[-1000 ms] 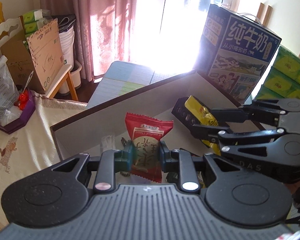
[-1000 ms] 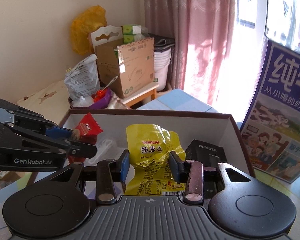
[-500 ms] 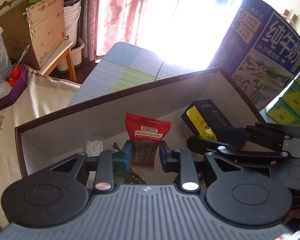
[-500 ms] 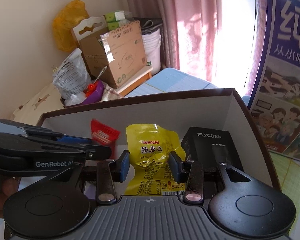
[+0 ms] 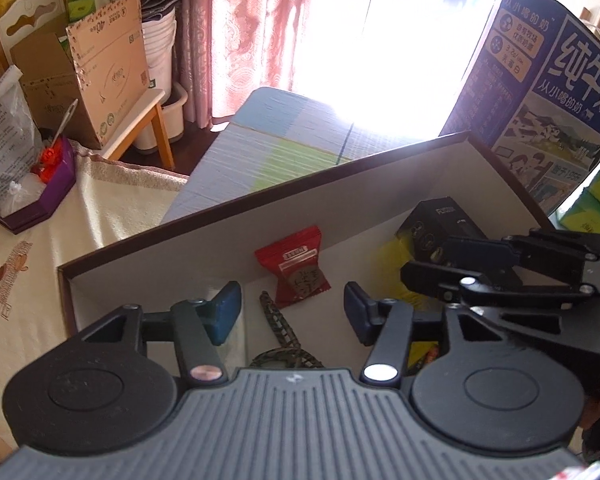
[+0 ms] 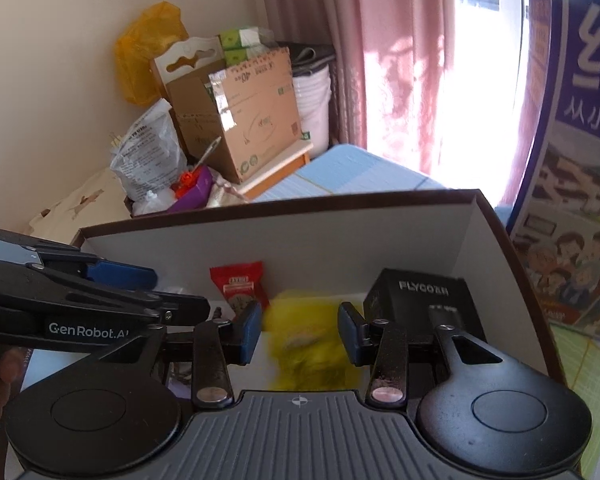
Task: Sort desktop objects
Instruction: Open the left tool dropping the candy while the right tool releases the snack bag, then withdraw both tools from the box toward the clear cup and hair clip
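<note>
Red snack packet [image 5: 294, 270] lying in the cardboard box [image 5: 204, 240], yellow packet [image 6: 314, 344] blurred beside the black Flycoo box [image 6: 420, 300]. Left claw [image 5: 292, 316] and right claw [image 6: 298, 334] both spread wide, holding nothing. Risk: claws colliding, packets snagging on withdrawal.

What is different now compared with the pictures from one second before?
Both tools opened and let go. The left tool released the red snack packet, which now lies in the box against its far wall. The right tool released the yellow snack bag, blurred, seemingly dropping into the box. The black FLYCO box stayed in its corner, and the milk carton behind did not move.
</note>
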`<state>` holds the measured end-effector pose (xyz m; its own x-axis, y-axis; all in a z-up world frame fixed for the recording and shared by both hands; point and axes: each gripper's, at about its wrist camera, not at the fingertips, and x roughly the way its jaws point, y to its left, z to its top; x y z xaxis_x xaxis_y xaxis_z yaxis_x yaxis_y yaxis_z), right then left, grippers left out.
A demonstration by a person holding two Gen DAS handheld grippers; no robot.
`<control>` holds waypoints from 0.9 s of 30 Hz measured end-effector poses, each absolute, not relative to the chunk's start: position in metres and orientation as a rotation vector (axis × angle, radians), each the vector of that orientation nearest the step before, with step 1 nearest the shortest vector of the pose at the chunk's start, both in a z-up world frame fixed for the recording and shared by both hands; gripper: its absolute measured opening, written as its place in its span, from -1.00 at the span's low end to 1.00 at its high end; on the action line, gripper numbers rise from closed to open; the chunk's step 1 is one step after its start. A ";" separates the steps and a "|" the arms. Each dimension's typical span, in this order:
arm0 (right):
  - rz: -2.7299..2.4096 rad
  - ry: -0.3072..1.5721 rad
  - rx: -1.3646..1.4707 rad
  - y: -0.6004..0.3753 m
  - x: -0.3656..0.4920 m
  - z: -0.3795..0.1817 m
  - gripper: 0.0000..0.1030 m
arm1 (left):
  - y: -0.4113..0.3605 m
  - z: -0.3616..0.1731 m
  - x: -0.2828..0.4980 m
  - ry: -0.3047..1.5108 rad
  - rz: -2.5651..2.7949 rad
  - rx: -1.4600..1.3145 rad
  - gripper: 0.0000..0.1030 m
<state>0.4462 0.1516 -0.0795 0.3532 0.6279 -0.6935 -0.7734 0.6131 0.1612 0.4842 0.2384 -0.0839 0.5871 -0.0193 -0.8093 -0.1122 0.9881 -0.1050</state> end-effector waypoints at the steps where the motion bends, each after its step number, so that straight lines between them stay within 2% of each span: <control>1: 0.915 0.785 -0.210 0.151 0.445 -0.079 -0.11 | 0.240 -0.083 0.484 0.941 0.061 -0.151 0.16; 4: 0.900 0.751 -0.211 0.145 0.442 -0.074 0.24 | 0.245 -0.079 0.479 0.934 0.068 -0.161 0.31; 6: 0.901 0.747 -0.204 0.143 0.439 -0.071 0.36 | 0.246 -0.075 0.474 0.922 0.065 -0.158 0.40; 10: 0.900 0.707 -0.261 0.135 0.422 -0.064 0.73 | 0.240 -0.065 0.463 0.898 0.062 -0.116 0.49; 13: 0.901 0.679 -0.278 0.128 0.409 -0.060 0.95 | 0.233 -0.058 0.454 0.875 0.068 -0.087 0.68; 20: 0.879 0.680 -0.269 0.104 0.389 -0.057 0.96 | 0.222 -0.044 0.427 0.847 0.106 -0.069 0.89; 27: 0.835 0.680 -0.248 0.082 0.363 -0.045 0.96 | 0.208 -0.029 0.393 0.818 0.133 -0.012 0.91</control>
